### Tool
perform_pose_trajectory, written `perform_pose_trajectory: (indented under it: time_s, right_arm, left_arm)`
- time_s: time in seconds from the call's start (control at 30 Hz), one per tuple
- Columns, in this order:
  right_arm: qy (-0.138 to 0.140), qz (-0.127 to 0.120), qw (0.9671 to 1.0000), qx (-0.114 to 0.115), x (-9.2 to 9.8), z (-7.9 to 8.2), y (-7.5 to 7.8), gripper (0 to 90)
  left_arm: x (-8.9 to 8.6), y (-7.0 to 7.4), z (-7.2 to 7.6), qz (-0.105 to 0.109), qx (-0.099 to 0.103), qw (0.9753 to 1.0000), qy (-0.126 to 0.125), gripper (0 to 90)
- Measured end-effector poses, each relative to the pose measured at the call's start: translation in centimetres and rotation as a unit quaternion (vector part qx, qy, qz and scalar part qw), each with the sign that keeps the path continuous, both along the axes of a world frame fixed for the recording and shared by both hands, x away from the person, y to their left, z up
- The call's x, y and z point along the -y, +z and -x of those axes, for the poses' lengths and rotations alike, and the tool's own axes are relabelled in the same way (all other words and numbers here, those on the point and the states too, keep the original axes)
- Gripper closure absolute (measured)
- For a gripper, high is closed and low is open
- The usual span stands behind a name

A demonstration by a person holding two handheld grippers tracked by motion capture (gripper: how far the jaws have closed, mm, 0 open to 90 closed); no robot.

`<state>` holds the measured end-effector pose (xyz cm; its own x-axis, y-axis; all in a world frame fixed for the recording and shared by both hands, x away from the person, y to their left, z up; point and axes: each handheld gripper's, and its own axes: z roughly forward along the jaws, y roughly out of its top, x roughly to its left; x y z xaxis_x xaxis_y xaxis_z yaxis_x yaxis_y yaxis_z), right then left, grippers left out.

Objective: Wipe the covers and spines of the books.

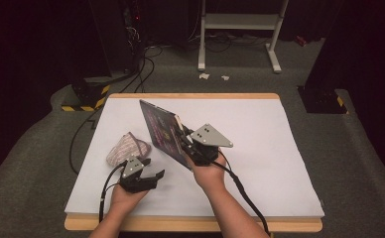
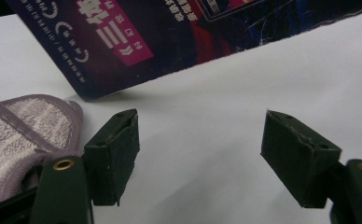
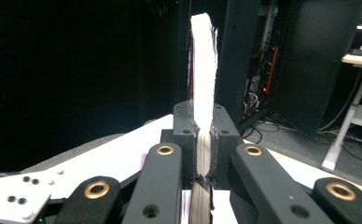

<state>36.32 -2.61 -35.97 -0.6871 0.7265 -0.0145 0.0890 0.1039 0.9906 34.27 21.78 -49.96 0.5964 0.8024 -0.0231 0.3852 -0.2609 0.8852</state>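
Note:
A thin book (image 1: 161,131) with a dark purple and pink cover stands tilted on edge above the white table (image 1: 260,148), held up by my right gripper (image 1: 186,144), which is shut on its near corner. In the right gripper view the book's white page edge (image 3: 203,70) rises straight up between the closed jaws. My left gripper (image 1: 149,174) stands open low over the table, with nothing between its fingers (image 2: 114,154). A crumpled pinkish towel (image 1: 126,148) lies just left of it, and the book's cover (image 2: 137,37) hangs above and beyond the towel (image 2: 16,135).
The table's wooden front edge (image 1: 190,224) runs along the bottom. Beyond the table are grey carpet, black cabinets (image 1: 101,44) with cables, and a white metal stand (image 1: 240,29). White table surface spreads to the right of the book.

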Motion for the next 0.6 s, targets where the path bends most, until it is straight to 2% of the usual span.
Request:
perform_pose_trajectory:
  time_s: [0.17,0.33,0.6]
  right_arm:
    - [-0.01,0.014,0.9999,-0.003,1.6,0.1,-0.7,84.8]
    - [-0.036,0.022,0.999,-0.012,3.5,-0.3,-1.3,84.8]
    - [-0.074,0.029,0.9958,-0.045,7.0,-1.0,-3.5,84.8]
  left_arm:
    - [0.1,-0.2,-0.1,-0.004,-0.005,1.0,0.0,27.9]
    - [0.1,-0.2,-0.2,-0.006,-0.007,1.0,0.0,27.9]
    - [0.3,-0.2,-0.1,-0.006,-0.007,1.0,-0.002,27.9]
